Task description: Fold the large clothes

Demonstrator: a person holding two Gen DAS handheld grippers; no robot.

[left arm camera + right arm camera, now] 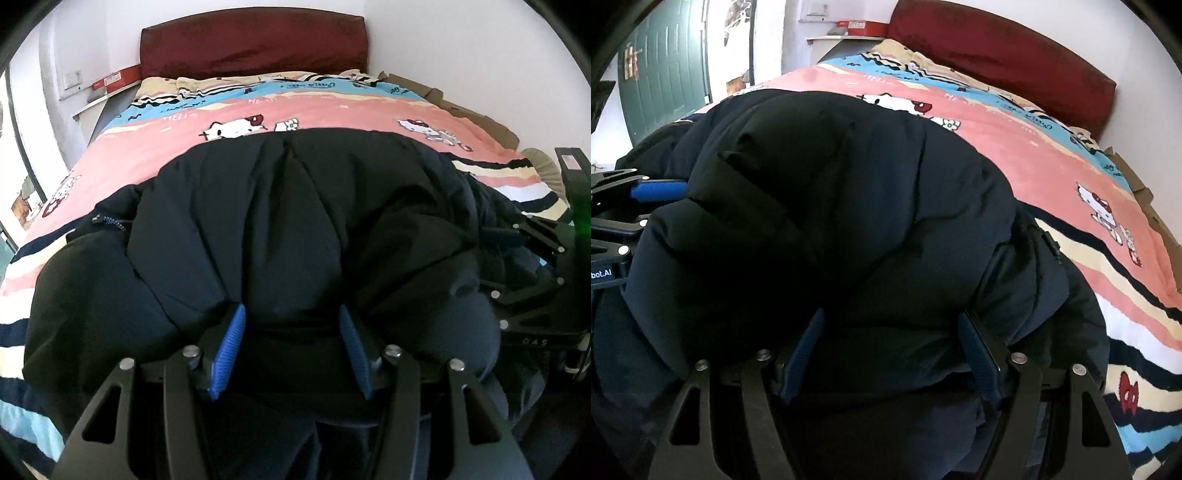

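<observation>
Both grippers sat at the near edge of a dark puffy jacket bundled on the bed.

At the bottom of the left wrist view, the left gripper (291,332) had its blue pads (231,354) spread apart with a bulge of the jacket (295,206) pressed between them; whether they pinched it could not be told. The right gripper (890,347) stood likewise, fingers apart around the jacket's near hem. The jacket filled the lower and middle frame, its far edge curving across the centre. Beyond it the pink cartoon bedspread (295,110) lay bare up to the dark red headboard (255,40) at top centre, a white wall (461,44) behind.
</observation>
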